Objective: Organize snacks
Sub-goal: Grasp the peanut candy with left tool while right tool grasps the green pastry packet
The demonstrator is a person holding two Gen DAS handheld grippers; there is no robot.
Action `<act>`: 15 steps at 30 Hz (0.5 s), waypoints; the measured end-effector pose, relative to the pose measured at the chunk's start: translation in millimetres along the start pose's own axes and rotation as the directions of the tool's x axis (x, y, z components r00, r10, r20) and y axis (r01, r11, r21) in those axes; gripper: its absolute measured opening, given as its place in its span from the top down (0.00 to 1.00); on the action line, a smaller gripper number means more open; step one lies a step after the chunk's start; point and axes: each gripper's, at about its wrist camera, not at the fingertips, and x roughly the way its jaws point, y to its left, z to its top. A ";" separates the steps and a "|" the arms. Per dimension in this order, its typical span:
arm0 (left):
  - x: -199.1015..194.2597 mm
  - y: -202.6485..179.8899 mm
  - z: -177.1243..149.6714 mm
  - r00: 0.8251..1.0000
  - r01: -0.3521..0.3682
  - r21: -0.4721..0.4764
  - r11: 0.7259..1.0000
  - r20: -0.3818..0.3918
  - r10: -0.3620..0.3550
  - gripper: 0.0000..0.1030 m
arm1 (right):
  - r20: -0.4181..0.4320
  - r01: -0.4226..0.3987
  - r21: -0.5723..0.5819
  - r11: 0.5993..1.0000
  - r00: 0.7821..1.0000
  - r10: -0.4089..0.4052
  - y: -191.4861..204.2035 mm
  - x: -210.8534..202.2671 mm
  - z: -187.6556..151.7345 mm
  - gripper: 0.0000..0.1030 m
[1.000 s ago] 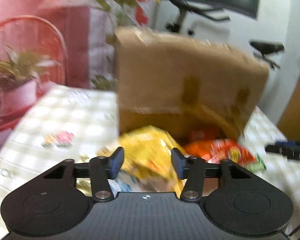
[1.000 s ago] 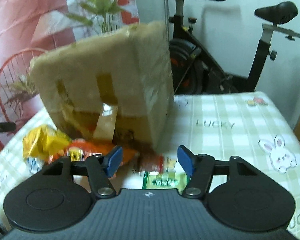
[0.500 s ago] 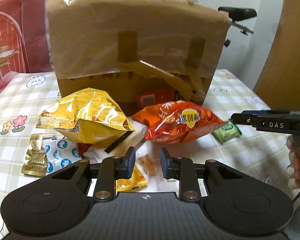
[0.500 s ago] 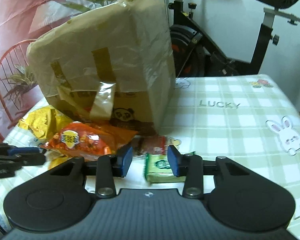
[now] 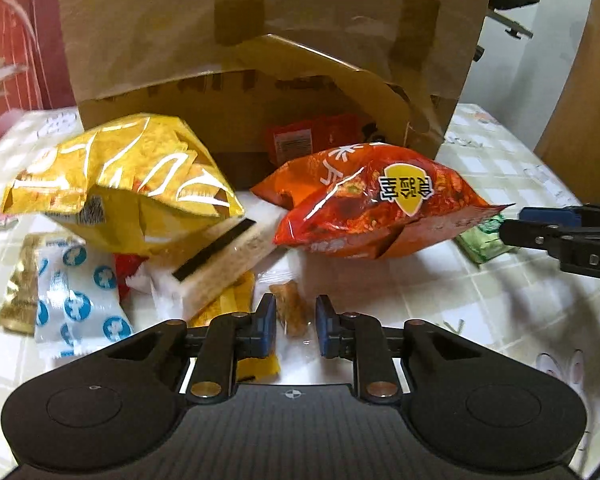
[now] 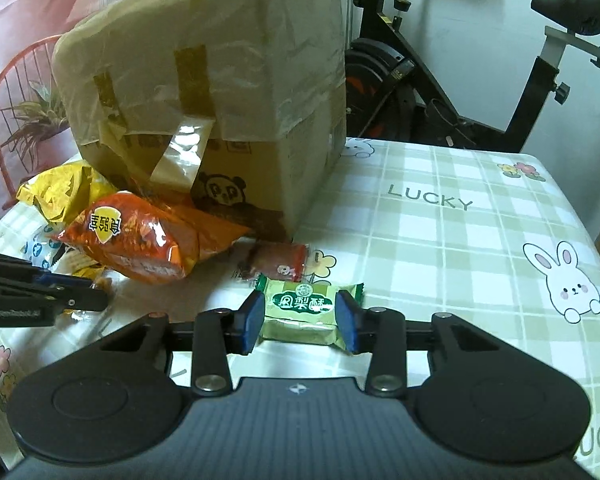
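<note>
A heap of snacks lies on the checked tablecloth in front of a taped cardboard box [image 5: 268, 40]. My left gripper [image 5: 295, 326] is open, its pads on either side of a small clear-wrapped brown snack [image 5: 290, 312]. A yellow bag [image 5: 120, 176] and an orange chip bag [image 5: 380, 200] lie just beyond. My right gripper [image 6: 300, 320] has its pads against both sides of a green wrapped pastry [image 6: 302, 312] on the table. A small red packet [image 6: 278, 261] lies just past it.
A wrapped sandwich [image 5: 224, 264], a blue-and-white packet [image 5: 76, 300] and a gold packet [image 5: 18, 300] lie at the left. An exercise bike [image 6: 480, 80] stands behind the table. A red chair with a plant [image 6: 24, 120] stands at the far left.
Both grippers have moved forward and down to the snacks and narrowed. The left now straddles the small brown snack; the right has closed onto the green pastry.
</note>
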 end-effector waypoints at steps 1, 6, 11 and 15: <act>2.3 -0.5 1.3 1.000 -0.015 0.004 1.000 -0.002 0.015 0.78 | -0.001 0.001 -0.006 1.000 1.000 -0.001 -0.2 0.4 -0.3 0.58; 7.4 -2.1 1.5 0.999 -0.042 0.018 0.999 0.008 0.042 0.78 | -0.006 0.017 -0.002 1.000 1.000 -0.017 -4.0 2.7 0.0 0.37; 4.8 -0.4 -1.0 1.000 -0.023 0.009 1.000 0.018 0.023 0.80 | -0.015 0.021 0.008 1.000 1.000 -0.021 -4.7 13.4 3.2 0.30; 3.8 5.5 -6.0 1.000 -0.005 0.002 1.000 0.021 0.005 0.81 | -0.059 0.030 0.027 0.999 0.998 -0.029 -3.7 31.0 4.8 0.28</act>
